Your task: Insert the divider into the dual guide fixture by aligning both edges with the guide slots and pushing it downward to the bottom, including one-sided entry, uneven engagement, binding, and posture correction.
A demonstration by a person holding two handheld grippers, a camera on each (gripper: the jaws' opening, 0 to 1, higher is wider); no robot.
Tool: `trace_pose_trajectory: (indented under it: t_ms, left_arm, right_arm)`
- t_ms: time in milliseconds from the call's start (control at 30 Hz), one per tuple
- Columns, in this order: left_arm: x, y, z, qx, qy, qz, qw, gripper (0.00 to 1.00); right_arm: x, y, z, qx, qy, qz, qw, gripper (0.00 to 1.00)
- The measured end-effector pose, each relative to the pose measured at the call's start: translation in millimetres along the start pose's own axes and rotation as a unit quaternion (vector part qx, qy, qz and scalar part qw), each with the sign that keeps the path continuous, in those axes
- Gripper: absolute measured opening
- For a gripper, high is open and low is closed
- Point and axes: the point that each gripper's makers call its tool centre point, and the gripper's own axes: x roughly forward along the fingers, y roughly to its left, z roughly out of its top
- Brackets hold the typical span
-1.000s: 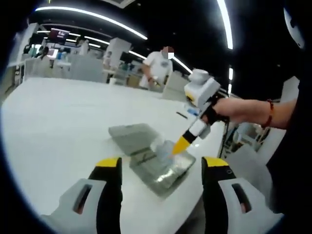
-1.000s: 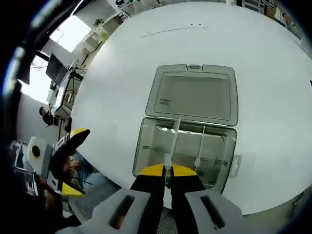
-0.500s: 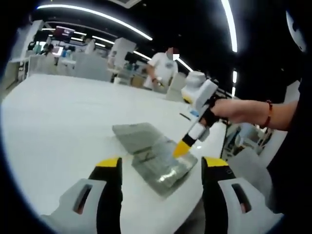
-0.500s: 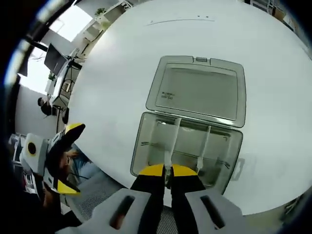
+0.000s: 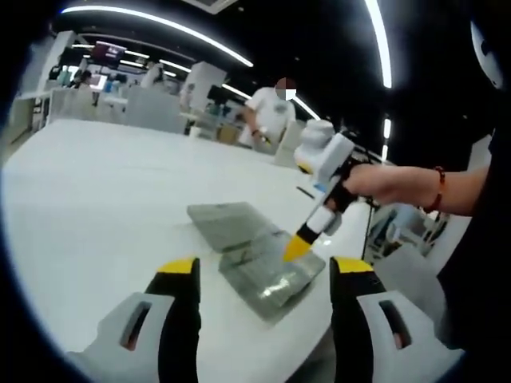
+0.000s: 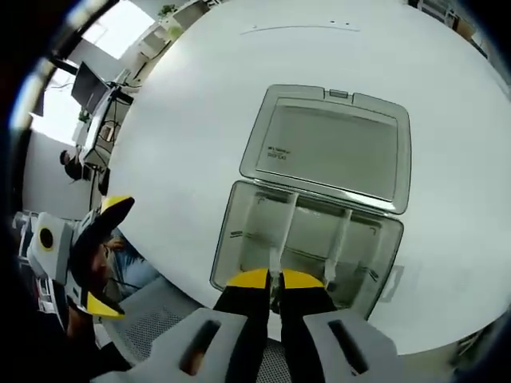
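Note:
A clear grey plastic box [image 6: 303,243] lies open on the white table [image 6: 200,104], its lid [image 6: 327,148] folded flat behind it. My right gripper [image 6: 274,278] is shut on the top edge of a clear divider [image 6: 280,227] that stands in the left part of the box. A second divider [image 6: 337,238] stands to its right. In the left gripper view the box [image 5: 267,275] lies near the table edge, with the right gripper [image 5: 297,249] pointing down into it, held by a hand [image 5: 383,182]. My left gripper [image 5: 263,271] is open, held back from the box.
The table edge runs close beside the box in the left gripper view, with chairs [image 5: 399,263] beyond it. A person in white [image 5: 267,112] stands at the far side. My left gripper [image 6: 92,255] shows off the table edge in the right gripper view.
The right gripper view has lifted and shifted slightly, so the box sits a little differently in it. The right gripper stays shut on the divider. My left gripper has barely moved.

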Motion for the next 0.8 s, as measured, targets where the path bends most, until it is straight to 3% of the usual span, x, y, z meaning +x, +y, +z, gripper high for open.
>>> trace_pose_trajectory:
  t_ms: [800]
  left_arm:
    - [-0.9, -0.9, 2.3, -0.003, -0.003, -0.003, 1.0000, 0.64]
  right_arm:
    - [-2.7, 0.4, -0.8, -0.008, -0.013, -0.012, 0.9998, 0.00]
